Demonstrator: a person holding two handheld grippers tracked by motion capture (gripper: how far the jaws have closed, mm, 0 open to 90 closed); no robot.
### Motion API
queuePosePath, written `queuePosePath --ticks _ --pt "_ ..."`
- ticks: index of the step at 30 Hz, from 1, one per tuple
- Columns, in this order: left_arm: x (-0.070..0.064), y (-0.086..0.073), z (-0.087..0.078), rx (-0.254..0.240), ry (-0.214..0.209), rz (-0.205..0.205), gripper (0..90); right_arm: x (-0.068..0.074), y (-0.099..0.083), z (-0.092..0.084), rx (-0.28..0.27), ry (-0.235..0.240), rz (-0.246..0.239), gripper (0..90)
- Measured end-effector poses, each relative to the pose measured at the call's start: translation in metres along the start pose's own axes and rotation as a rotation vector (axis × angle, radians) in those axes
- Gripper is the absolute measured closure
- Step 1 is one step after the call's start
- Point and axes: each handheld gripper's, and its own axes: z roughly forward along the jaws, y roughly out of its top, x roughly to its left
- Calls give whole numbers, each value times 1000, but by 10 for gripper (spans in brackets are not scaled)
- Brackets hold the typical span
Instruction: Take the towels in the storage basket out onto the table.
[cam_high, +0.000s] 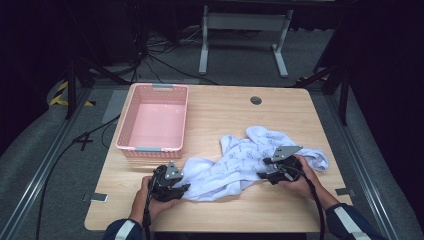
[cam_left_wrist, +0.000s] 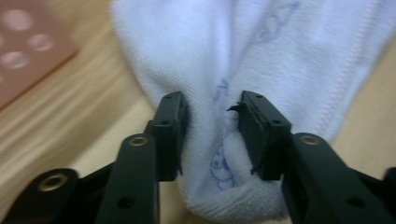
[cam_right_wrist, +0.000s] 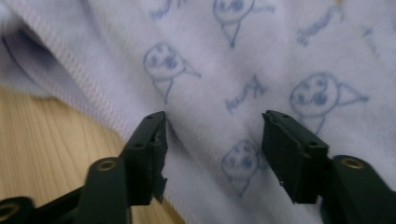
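Observation:
A white garment (cam_high: 235, 160) printed with small blue figures lies crumpled on the wooden table (cam_high: 225, 107), right of centre. My left gripper (cam_high: 185, 187) rests at the garment's near left end. In the left gripper view its jaws (cam_left_wrist: 210, 135) straddle a bunched fold of the cloth (cam_left_wrist: 243, 46) with a gap still between the pads. My right gripper (cam_high: 262, 167) sits on the garment's right part. In the right gripper view its jaws (cam_right_wrist: 212, 149) stand wide apart above the flat printed cloth (cam_right_wrist: 252, 60), close to a stitched hem.
An empty pink plastic basket (cam_high: 152, 148) stands at the table's left, just beyond my left gripper. A round cable hole (cam_high: 256, 100) sits near the far edge. Bare wood lies along the front edge and at the far right.

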Motion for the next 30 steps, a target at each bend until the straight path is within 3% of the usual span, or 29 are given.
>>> queuePosePath --ticks 4,5,7,10,11,12,14,15,20,21,23,24,25,26,28,30 --pt "-17 0 -2 34 -88 69 624 0 -12 -8 15 26 11 491" --pt "-22 0 -3 39 -91 83 614 0 -15 -11 21 24 13 491" --pt "-28 3 -5 22 -67 86 517 -1 -23 -19 24 9 3 498" --pt "-25 12 -9 -81 -51 71 410 -3 -31 -30 8 -20 16 494" --pt "-25 12 -9 -81 -51 71 388 -3 -31 -30 8 -20 16 494" --pt "-22 20 -7 -99 -5 84 388 -2 -31 -34 -13 -13 24 495" --pt "-16 29 0 -107 15 83 369 9 -21 -40 -103 27 4 455" --pt "-15 32 4 -107 20 83 371 17 -14 -39 -121 41 -28 432" --pt "-9 49 29 -55 63 99 436 47 6 -17 -112 69 -135 431" --pt "-8 52 33 -42 75 103 455 50 8 -12 -95 71 -147 466" --pt "-5 55 41 -22 86 101 484 54 9 -4 -59 30 -172 560" --pt "-5 55 41 -22 86 101 498 54 8 -2 -46 16 -178 646" --pt "-2 57 47 12 95 107 533 53 7 -2 -41 14 -178 699" --pt "0 57 48 1 80 100 546 52 6 -3 -36 -12 -178 739" --pt "0 57 46 15 91 119 680 48 4 -9 -45 -33 -171 839" --pt "1 57 45 22 100 124 755 46 2 -13 -53 -42 -171 861"
